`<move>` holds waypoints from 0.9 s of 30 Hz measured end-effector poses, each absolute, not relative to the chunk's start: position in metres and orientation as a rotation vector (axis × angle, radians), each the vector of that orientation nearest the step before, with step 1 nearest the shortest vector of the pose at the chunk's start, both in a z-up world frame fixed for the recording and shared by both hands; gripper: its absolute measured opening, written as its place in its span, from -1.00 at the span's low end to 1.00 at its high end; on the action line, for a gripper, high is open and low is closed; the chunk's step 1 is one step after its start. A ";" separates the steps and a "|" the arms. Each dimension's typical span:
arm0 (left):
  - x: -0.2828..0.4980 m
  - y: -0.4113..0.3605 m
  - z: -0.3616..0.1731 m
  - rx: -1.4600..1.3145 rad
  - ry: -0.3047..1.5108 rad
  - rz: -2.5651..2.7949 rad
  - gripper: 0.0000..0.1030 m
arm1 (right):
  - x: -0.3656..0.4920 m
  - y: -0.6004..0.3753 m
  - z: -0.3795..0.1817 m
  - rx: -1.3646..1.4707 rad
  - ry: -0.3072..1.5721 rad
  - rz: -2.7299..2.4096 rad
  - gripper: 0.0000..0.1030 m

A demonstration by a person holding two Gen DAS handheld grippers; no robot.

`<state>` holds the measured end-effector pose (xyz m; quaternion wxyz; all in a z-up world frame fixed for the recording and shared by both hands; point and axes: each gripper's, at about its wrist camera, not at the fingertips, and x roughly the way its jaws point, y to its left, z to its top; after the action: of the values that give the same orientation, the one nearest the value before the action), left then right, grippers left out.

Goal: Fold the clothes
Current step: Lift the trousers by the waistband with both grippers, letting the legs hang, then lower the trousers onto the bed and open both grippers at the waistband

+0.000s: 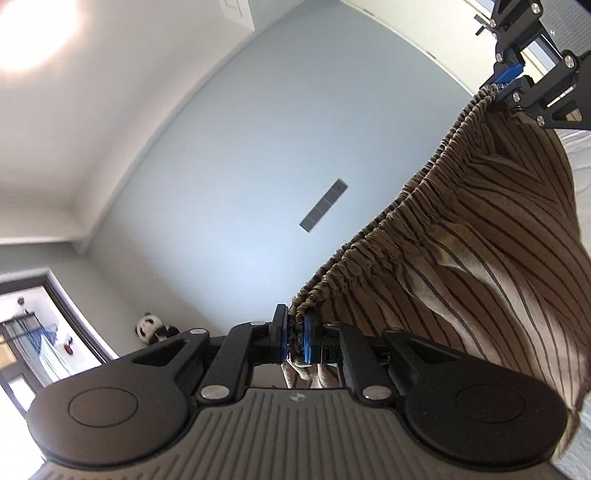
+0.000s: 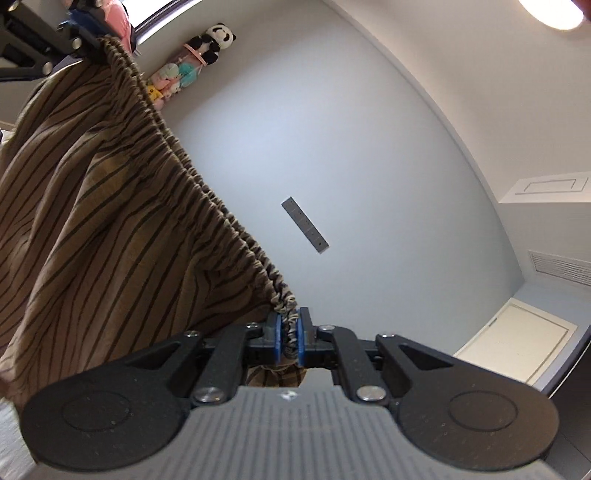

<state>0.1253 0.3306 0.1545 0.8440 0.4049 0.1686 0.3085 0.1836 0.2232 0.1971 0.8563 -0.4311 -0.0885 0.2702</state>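
In the left wrist view, we see brown pants (image 1: 480, 236) with thin dark stripes. The top edge is a bunched, stretchy waistband (image 1: 399, 206). It runs in a line from our left gripper (image 1: 295, 338) up to the right gripper (image 1: 508, 83) in the top corner. Our blue fingers (image 1: 282, 336) are clenched on one end of the waistband, with the cloth pinched tight between them. The rest of the cloth hangs down to the right, up in the air in front of a pale wall (image 1: 229, 166). A toy panda (image 1: 155, 328) sits far off by the wall.

In the right wrist view, we see the same striped pants (image 2: 103, 229) spread out to the left. The waistband (image 2: 207, 192) runs from our right gripper (image 2: 290, 336) up to the left gripper (image 2: 86, 27). Here too the blue fingers (image 2: 301, 336) are clenched on the waistband end, which pokes up between them. Soft toys (image 2: 192, 62) sit high by the wall.
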 end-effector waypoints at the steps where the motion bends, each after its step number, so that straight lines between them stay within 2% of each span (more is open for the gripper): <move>1: 0.123 0.329 0.150 0.872 0.369 0.638 -0.82 | 0.182 0.220 0.193 -0.917 -0.179 0.581 -0.83; 5: 0.108 0.320 0.102 0.943 0.493 0.541 -0.82 | 0.170 0.205 0.156 -0.971 -0.115 0.658 -0.83; 9: 0.080 0.304 0.026 0.980 0.670 0.394 -0.82 | 0.146 0.186 0.087 -1.073 0.004 0.777 -0.83; 19: 0.003 0.270 -0.125 0.842 1.033 0.068 -0.82 | 0.096 0.139 -0.081 -1.165 0.392 1.060 -0.83; 22: -0.011 0.261 -0.154 0.816 1.100 -0.006 -0.82 | 0.084 0.125 -0.113 -1.169 0.482 1.105 -0.83; 27: -0.017 0.252 -0.165 0.810 1.158 -0.101 -0.83 | 0.097 0.113 -0.105 -1.193 0.571 1.154 -0.83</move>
<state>-0.0174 0.2523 -0.1646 0.7594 0.3721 0.5316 -0.0464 0.0969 0.1135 -0.1050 0.6389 -0.5229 0.2501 0.5059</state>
